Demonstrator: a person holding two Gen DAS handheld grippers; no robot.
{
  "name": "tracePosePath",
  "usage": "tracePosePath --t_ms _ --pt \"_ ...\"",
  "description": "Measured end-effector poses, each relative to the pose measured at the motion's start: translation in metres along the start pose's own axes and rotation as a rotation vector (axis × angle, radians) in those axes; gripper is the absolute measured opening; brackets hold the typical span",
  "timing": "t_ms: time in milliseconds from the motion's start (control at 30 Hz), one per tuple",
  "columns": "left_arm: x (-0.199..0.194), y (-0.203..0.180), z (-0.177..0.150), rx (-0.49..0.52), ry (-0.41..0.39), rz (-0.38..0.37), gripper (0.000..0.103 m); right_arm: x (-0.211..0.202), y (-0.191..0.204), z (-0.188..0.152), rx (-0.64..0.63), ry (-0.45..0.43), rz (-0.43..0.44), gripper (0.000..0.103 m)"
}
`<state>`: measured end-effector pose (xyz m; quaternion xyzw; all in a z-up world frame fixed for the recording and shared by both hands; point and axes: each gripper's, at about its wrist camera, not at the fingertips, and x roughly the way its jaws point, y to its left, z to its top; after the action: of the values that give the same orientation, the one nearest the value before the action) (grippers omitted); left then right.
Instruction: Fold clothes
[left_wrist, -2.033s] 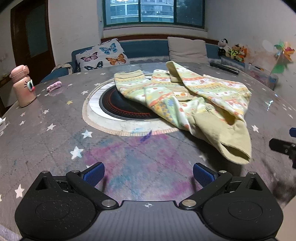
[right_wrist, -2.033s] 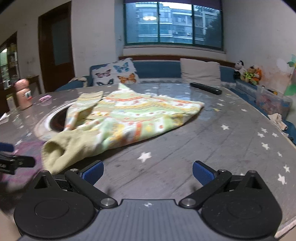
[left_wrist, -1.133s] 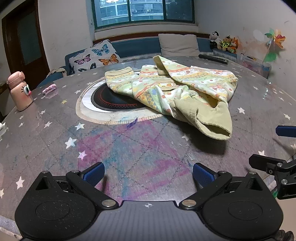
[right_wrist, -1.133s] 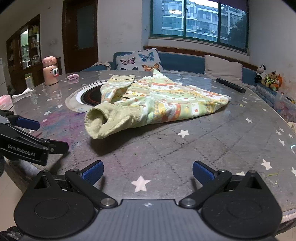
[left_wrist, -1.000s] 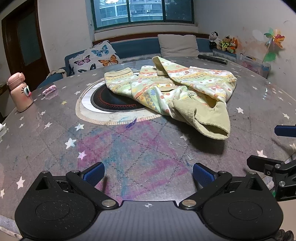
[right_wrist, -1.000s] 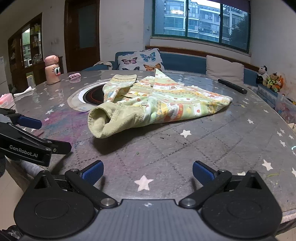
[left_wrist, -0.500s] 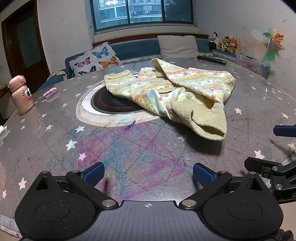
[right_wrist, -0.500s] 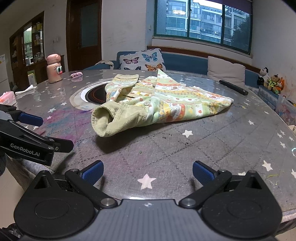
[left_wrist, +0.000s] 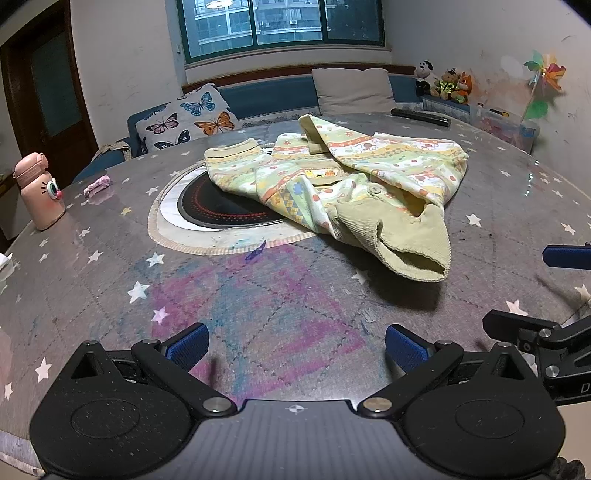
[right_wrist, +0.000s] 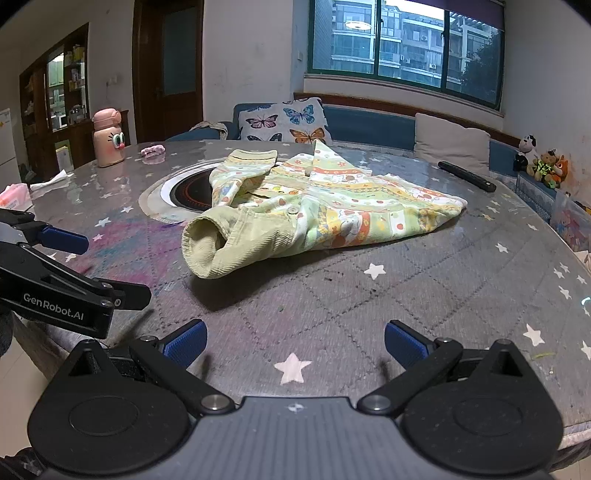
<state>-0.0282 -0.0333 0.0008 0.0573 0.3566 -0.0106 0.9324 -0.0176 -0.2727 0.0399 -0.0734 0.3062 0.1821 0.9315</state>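
Both the left claw (left_wrist: 295, 349) and right claw (right_wrist: 293, 343) hover level, wide open and empty, at the counter's (right_wrist: 424, 295) near edge, the crumpled child's jacket (right_wrist: 314, 210) lying mid-counter beyond them.

White walls, big window (right_wrist: 406, 48) (apt blocks outside), blue bench (right_wrist: 369, 125), dark wood door (right_wrist: 166, 70).

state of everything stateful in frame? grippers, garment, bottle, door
left gripper: open, empty, above the table near its edge
right gripper: open, empty, above the table near its edge
jacket: crumpled, unfolded, partly over the round hob, one cuff toward the grippers
pink bottle: upright, lid shut
remote: lying flat on the table
door: shut
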Motion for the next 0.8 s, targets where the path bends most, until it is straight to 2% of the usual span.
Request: tracePosePath --t_ms 800 --pt "0.011 0.001 0.015 0.008 0.003 -0.01 0.103 0.013 0.002 0.017 -0.022 0.004 0.017 0.103"
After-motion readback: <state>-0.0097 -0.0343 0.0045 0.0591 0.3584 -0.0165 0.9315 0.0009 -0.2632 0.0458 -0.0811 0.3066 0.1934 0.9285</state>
